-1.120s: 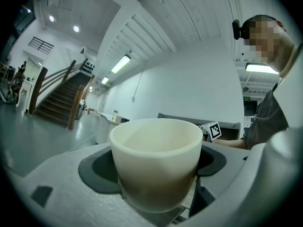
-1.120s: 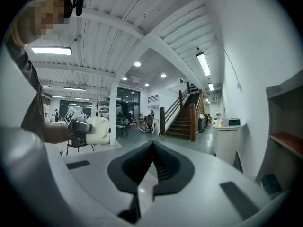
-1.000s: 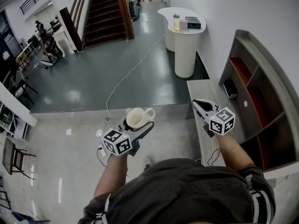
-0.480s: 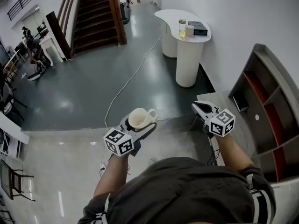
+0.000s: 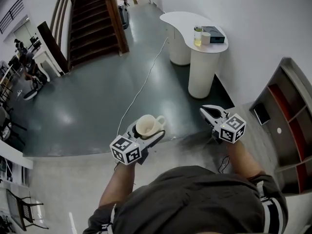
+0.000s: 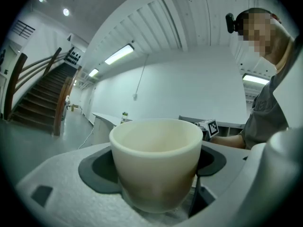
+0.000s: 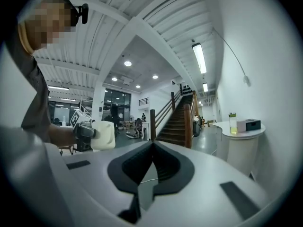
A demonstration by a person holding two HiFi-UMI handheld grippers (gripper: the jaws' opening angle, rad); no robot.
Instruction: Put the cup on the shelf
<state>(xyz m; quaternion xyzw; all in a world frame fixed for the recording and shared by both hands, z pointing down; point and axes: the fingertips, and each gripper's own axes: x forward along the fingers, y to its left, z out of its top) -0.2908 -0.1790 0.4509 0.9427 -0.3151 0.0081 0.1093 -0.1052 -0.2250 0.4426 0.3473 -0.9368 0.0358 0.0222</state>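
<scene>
A cream cup (image 5: pixel 147 125) with a handle on its right stands upright in my left gripper (image 5: pixel 146 131), which is shut on it and held out over the floor. The left gripper view shows the cup (image 6: pixel 156 160) filling the space between the dark pads. My right gripper (image 5: pixel 210 111) is held level to the right of the cup, its jaws shut with nothing between them; its own view shows the pads (image 7: pixel 152 167) meeting. The wooden shelf unit (image 5: pixel 287 116), with red-backed compartments, stands against the wall at the far right.
A white curved counter (image 5: pixel 195 33) with a bottle and a box stands ahead at the wall. A white cable (image 5: pixel 141 84) runs across the dark floor. A staircase (image 5: pixel 92 18) rises at the back left. A low wooden bench (image 5: pixel 261 135) runs before the shelf.
The view has swung left: the shelf and the bench slid toward the right edge. Both grippers keep their places relative to me, and the cup stays held.
</scene>
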